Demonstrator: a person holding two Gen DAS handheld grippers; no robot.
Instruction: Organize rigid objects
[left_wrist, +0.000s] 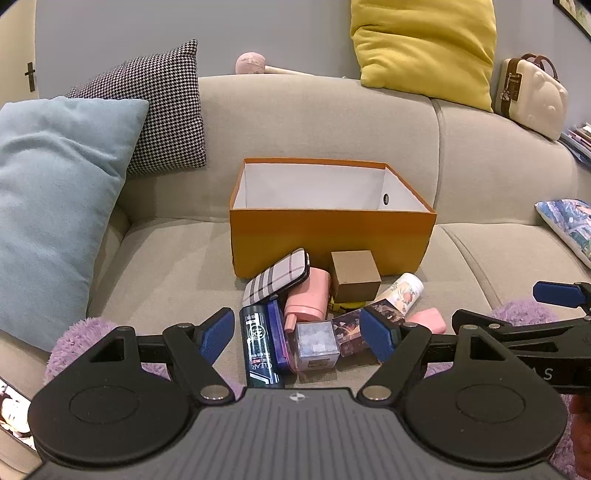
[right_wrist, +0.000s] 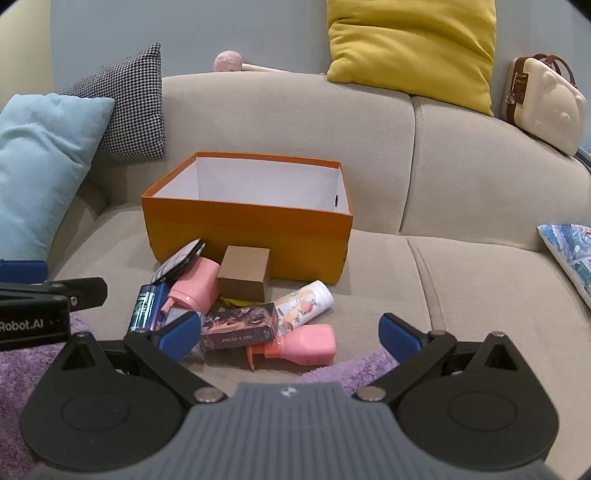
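Note:
An open orange box (left_wrist: 332, 236) with a bare white inside stands on the beige sofa seat. In front of it lies a heap: a plaid case (left_wrist: 275, 277), a brown cardboard cube (left_wrist: 354, 275), a pink bottle (left_wrist: 308, 299), a dark spray can (left_wrist: 260, 347), a clear cube (left_wrist: 317, 345), a floral tube (left_wrist: 402, 291). The right wrist view adds a photo card box (right_wrist: 240, 325) and a pink spray bottle (right_wrist: 306, 345). My left gripper (left_wrist: 297, 334) hovers open just short of the can and clear cube. My right gripper (right_wrist: 290, 336) is open near the pink spray bottle, holding nothing.
A light blue cushion (left_wrist: 55, 203) and a houndstooth cushion (left_wrist: 162, 114) lean at the left. A yellow cushion (left_wrist: 424, 48) and a cream mini suitcase (left_wrist: 532, 99) sit on the backrest. A printed cushion (right_wrist: 569, 254) lies at the right; purple fuzzy fabric (right_wrist: 22, 369) lies under the grippers.

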